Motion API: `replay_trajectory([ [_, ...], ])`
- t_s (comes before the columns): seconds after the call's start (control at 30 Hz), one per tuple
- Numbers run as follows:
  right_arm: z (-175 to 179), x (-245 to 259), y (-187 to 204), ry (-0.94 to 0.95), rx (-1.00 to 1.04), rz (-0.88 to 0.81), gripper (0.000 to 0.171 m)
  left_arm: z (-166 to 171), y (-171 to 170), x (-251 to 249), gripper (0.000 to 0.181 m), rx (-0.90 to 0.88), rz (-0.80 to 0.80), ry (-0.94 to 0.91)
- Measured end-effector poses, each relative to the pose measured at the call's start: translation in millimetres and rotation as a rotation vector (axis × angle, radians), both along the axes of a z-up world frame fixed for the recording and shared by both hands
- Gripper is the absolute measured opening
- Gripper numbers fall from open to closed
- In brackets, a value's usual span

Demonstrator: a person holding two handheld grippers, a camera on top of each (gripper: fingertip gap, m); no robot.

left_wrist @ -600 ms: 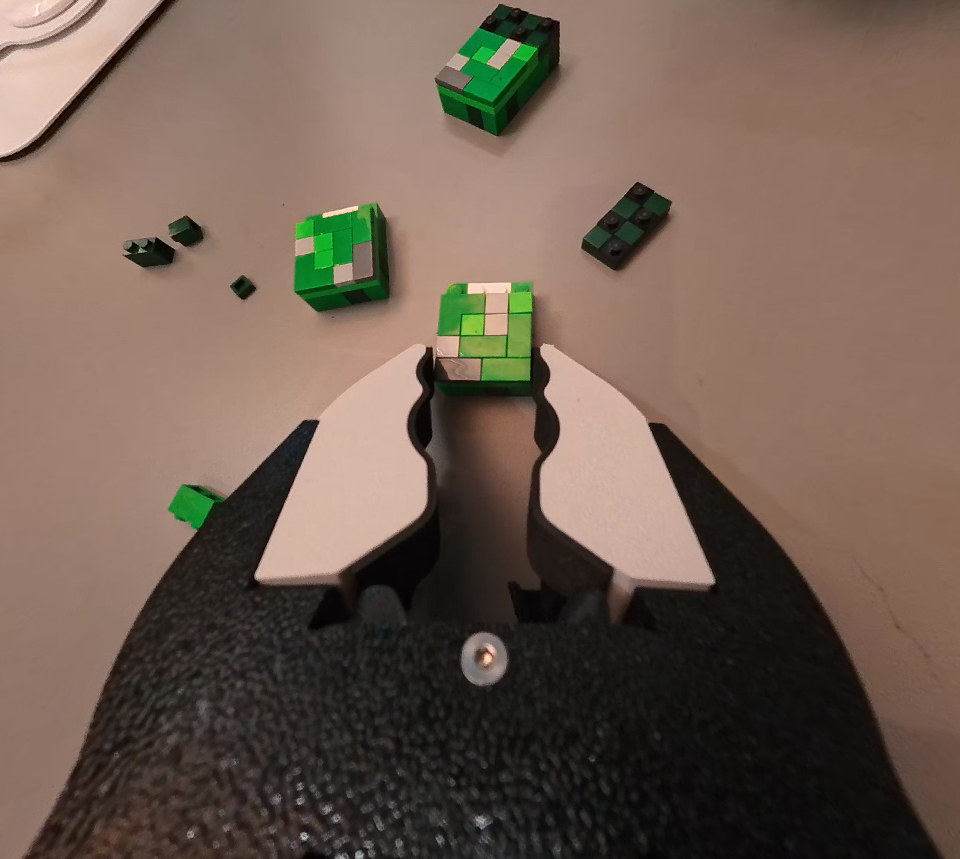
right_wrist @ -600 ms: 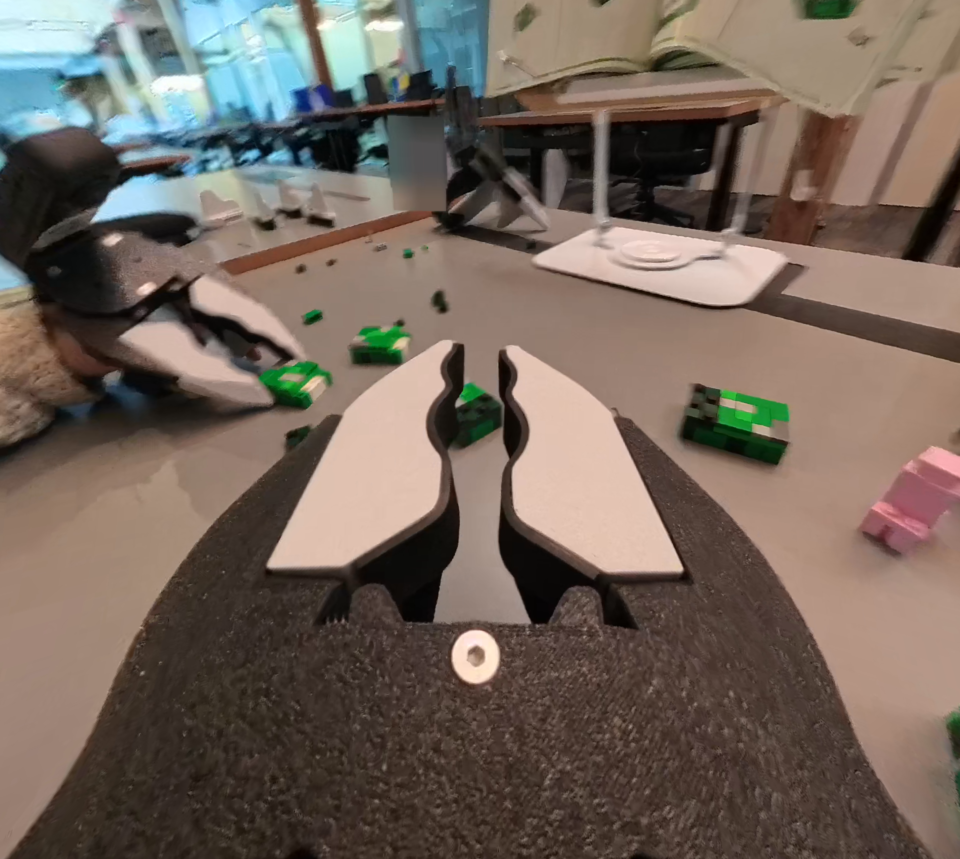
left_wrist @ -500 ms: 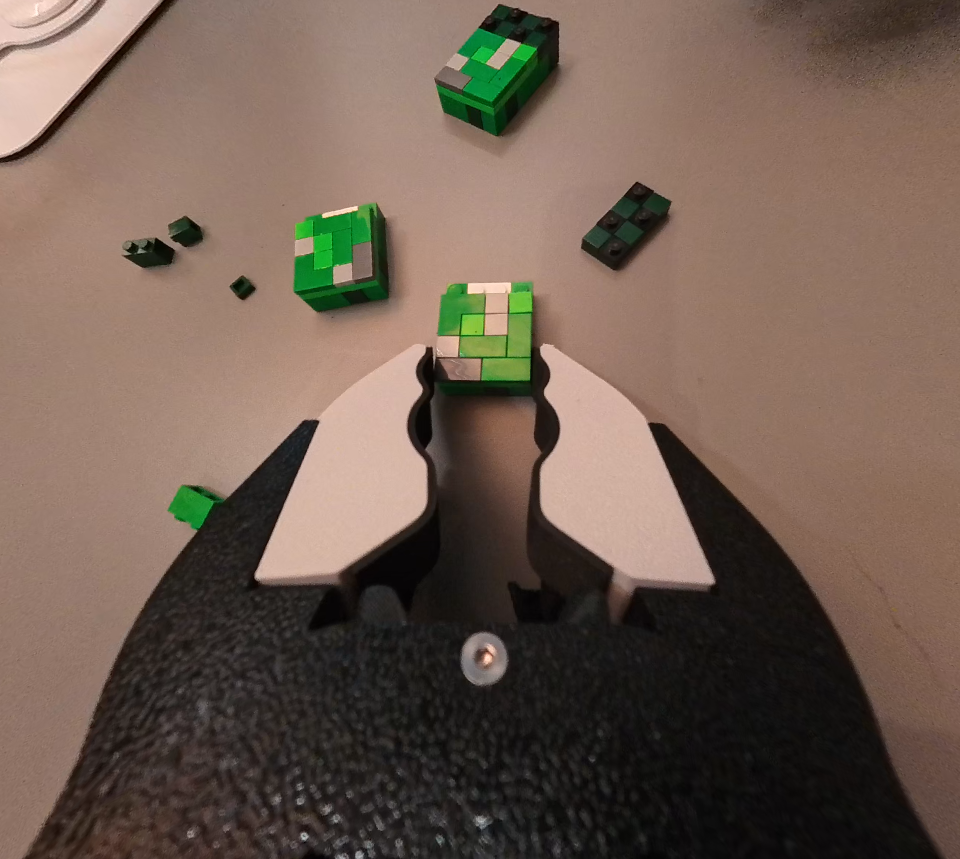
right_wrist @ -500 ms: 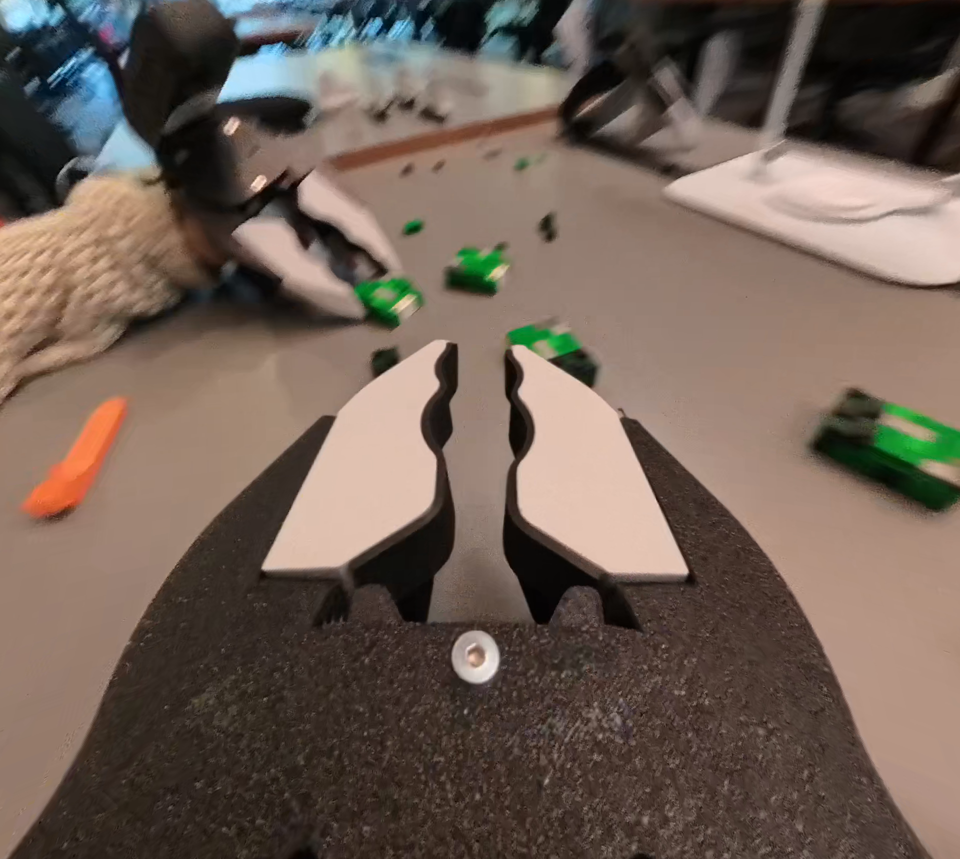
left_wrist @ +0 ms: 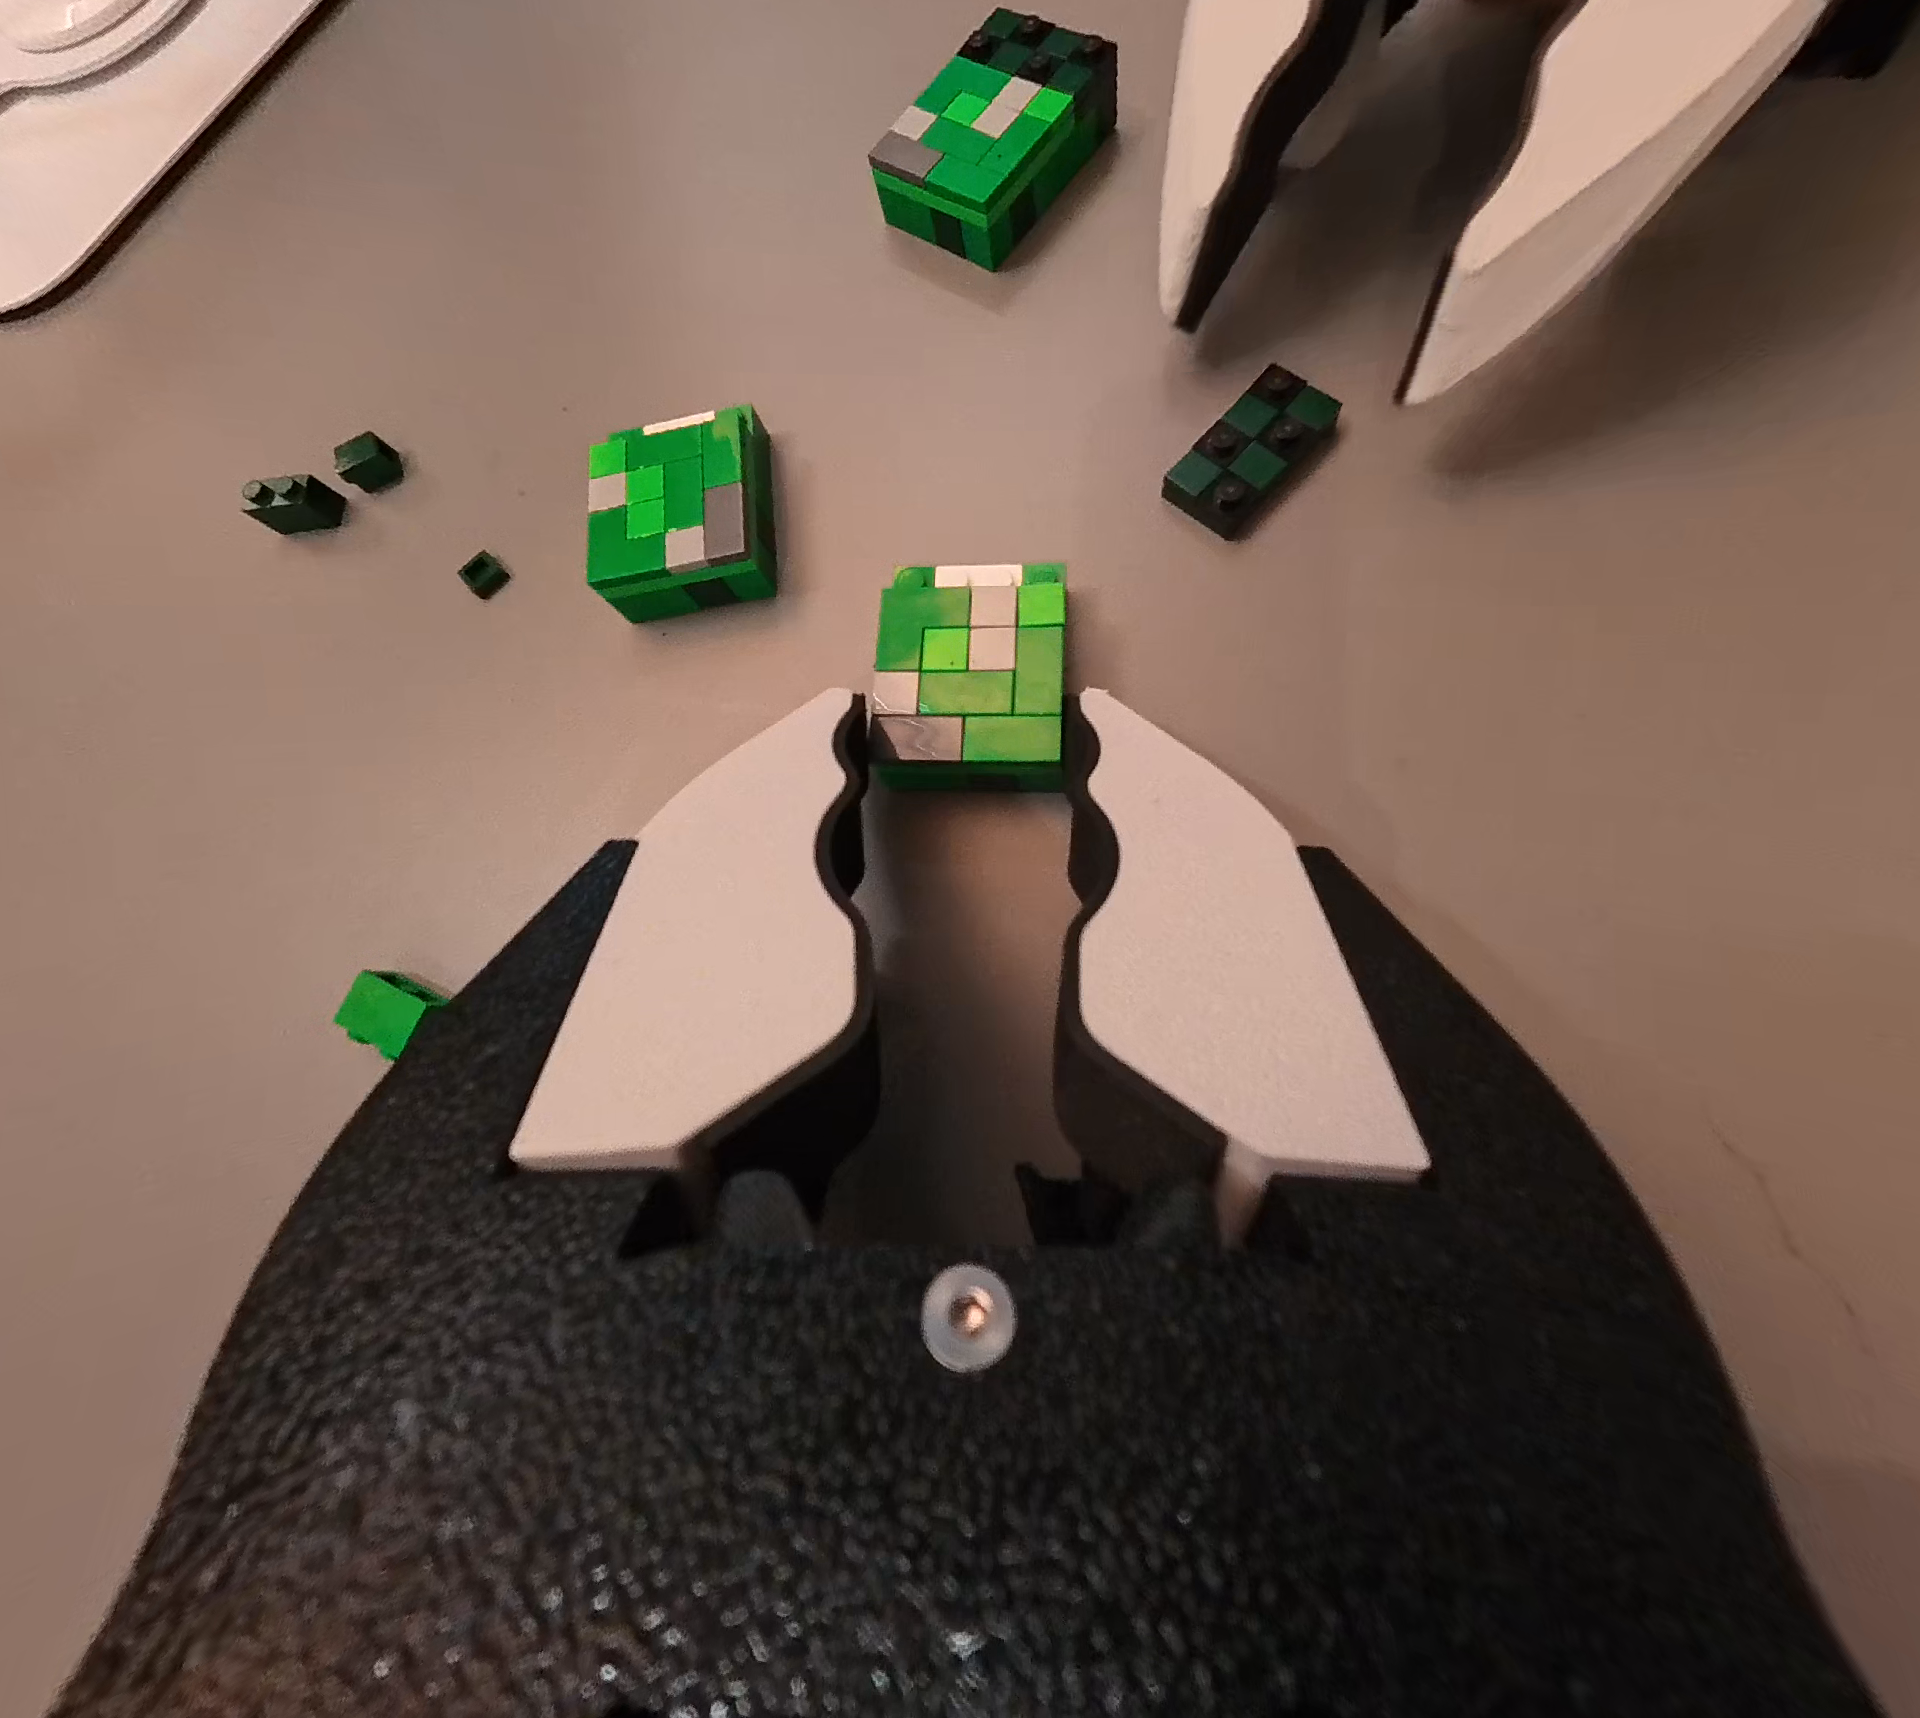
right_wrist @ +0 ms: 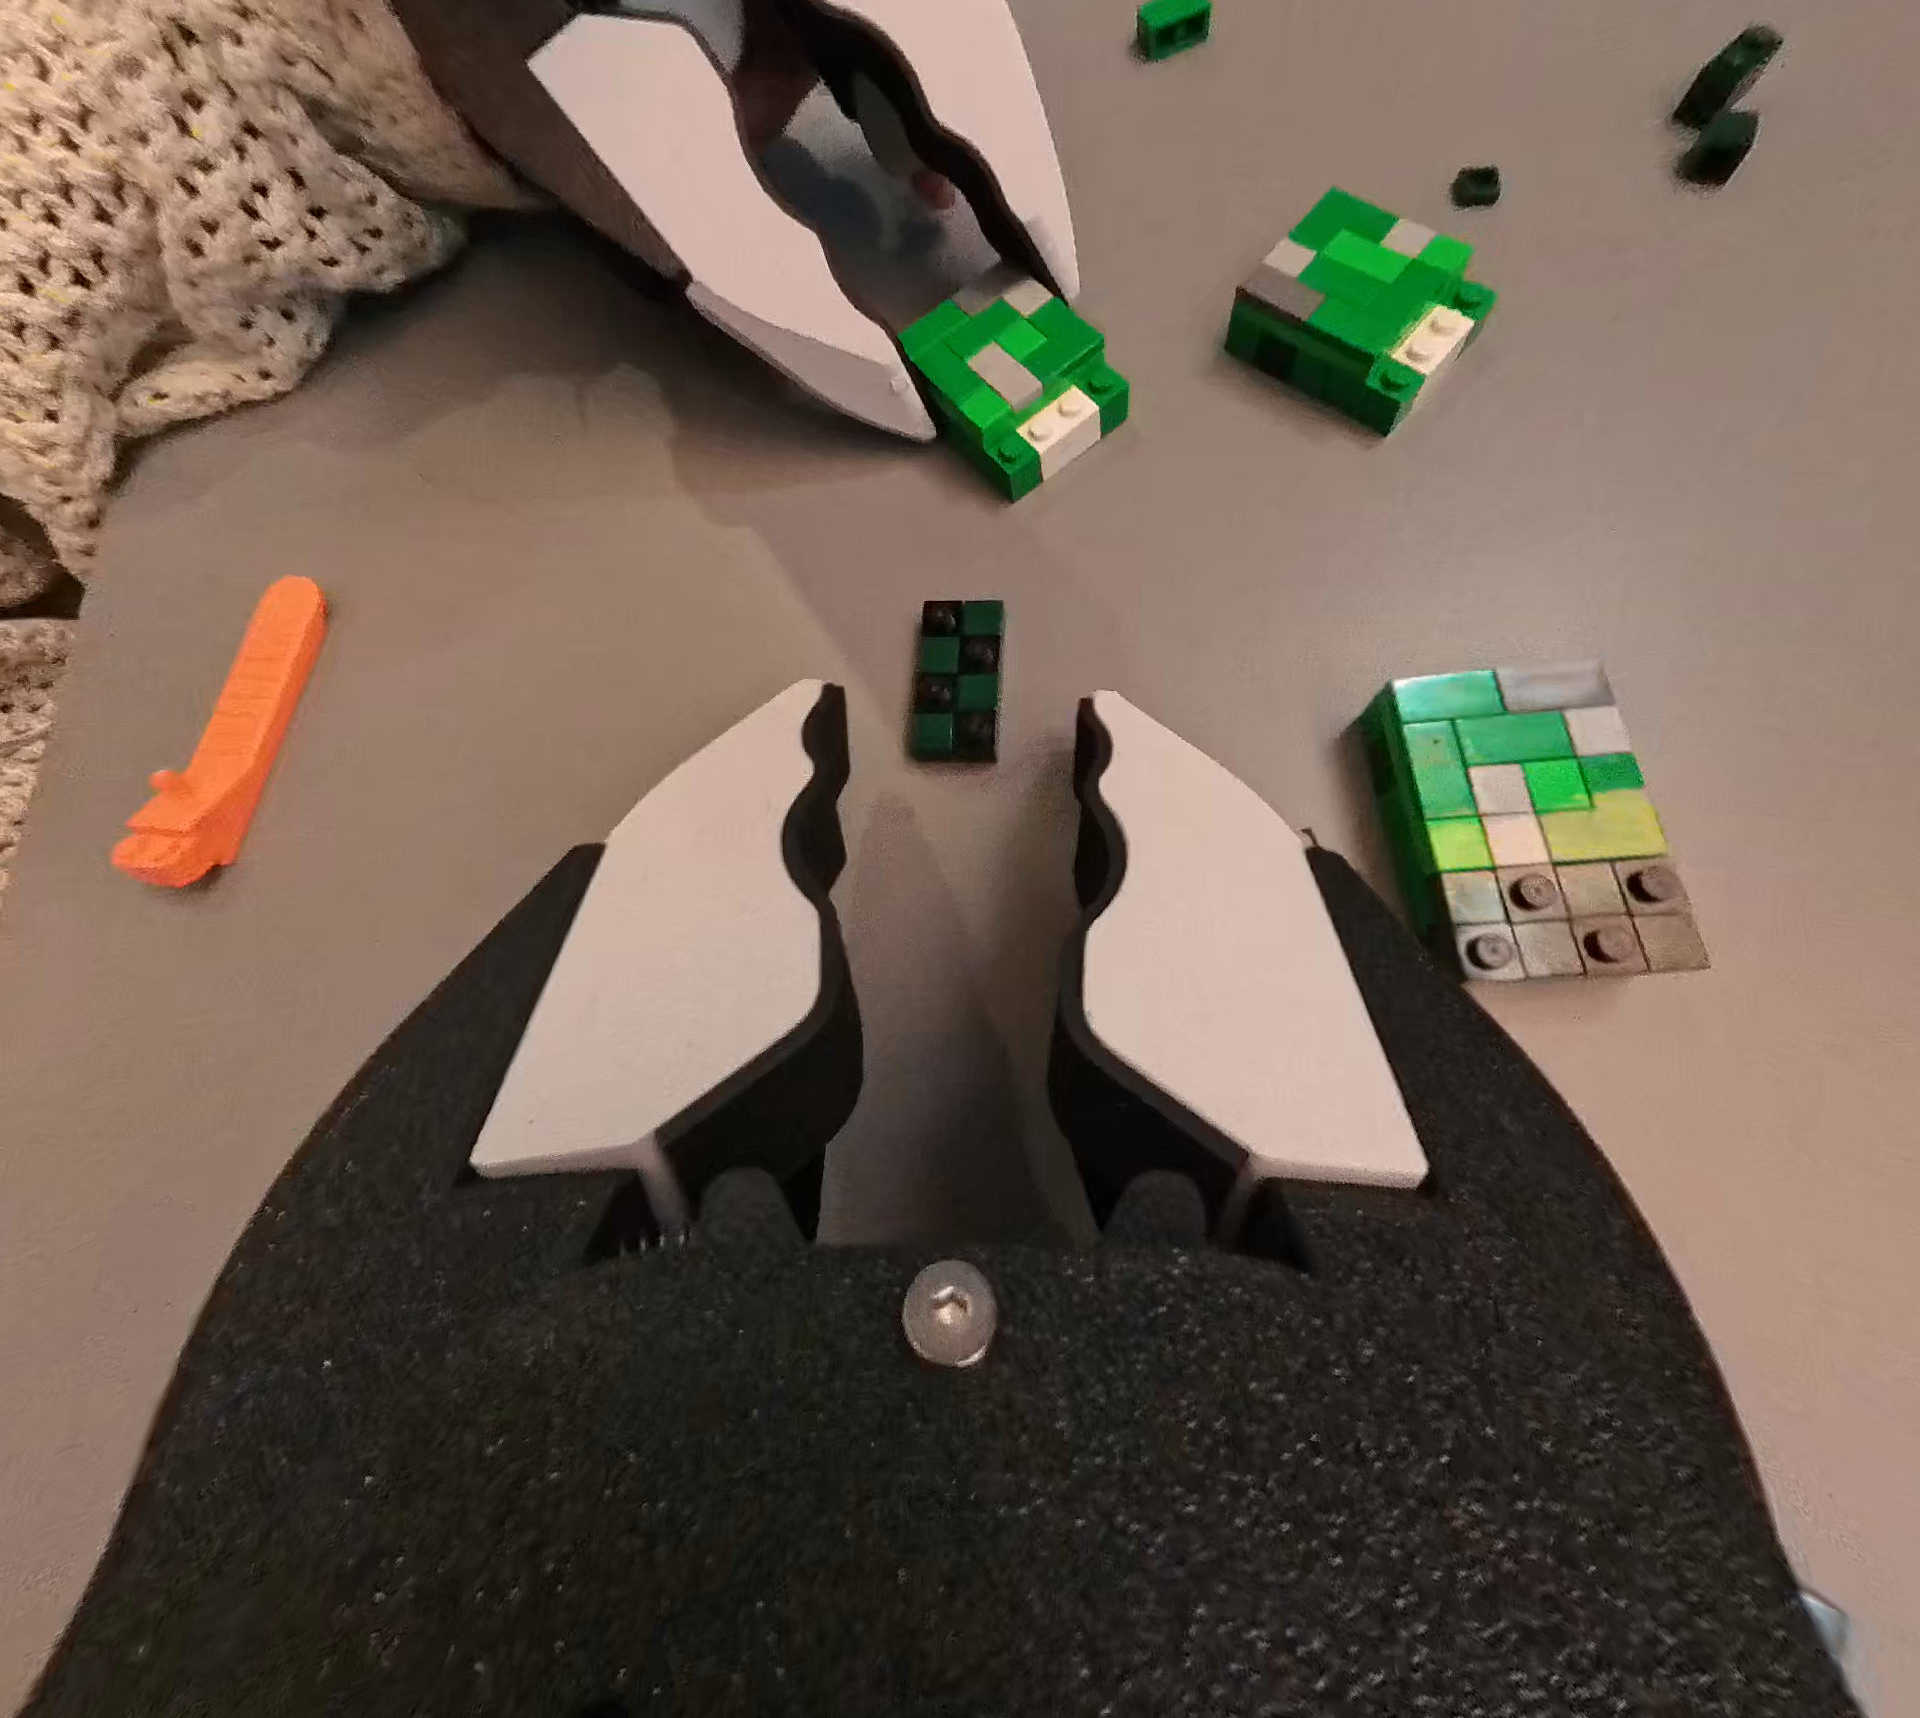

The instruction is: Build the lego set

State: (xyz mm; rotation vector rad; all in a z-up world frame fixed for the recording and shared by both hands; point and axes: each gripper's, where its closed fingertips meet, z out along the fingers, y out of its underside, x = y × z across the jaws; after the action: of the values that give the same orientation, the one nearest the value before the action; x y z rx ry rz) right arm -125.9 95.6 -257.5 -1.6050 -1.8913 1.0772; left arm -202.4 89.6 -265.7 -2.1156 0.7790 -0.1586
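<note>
A small green block with white and grey tiles [left_wrist: 971,681] lies on the grey table. My left gripper [left_wrist: 966,710] is shut on its near end, one fingertip on each side. The right wrist view shows the same grip [right_wrist: 987,349] on that block [right_wrist: 1013,380]. My right gripper [right_wrist: 956,697] is open, its tips just short of a dark green and black studded plate [right_wrist: 956,681]. In the left wrist view the right gripper [left_wrist: 1294,359] hangs just beyond this plate [left_wrist: 1252,453].
A second green block [left_wrist: 681,515] and a larger one with dark studs [left_wrist: 992,136] lie nearby. Small dark pieces [left_wrist: 296,505] and a bright green brick [left_wrist: 379,1014] are scattered at left. A white stand base [left_wrist: 156,6] lies far left. An orange brick separator [right_wrist: 223,733] and a knit sleeve [right_wrist: 156,162] show in the right wrist view. There is about 8 cm between the tips of the two grippers. The bright green brick [left_wrist: 379,1014] is about 10 cm from my left fingertips. My right wrist view [right_wrist: 1175,5] looks at it from another angle.
My right gripper has swung down over the table towards the dark plate and opened wider. My left gripper and its block have not moved.
</note>
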Motion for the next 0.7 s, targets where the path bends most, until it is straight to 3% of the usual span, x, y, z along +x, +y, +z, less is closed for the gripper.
replay_trajectory([
  [0.7,-8,7,-41,-0.061,0.087,0.162,0.034,0,0,0,0.036,-0.004,0.000,-0.004],
])
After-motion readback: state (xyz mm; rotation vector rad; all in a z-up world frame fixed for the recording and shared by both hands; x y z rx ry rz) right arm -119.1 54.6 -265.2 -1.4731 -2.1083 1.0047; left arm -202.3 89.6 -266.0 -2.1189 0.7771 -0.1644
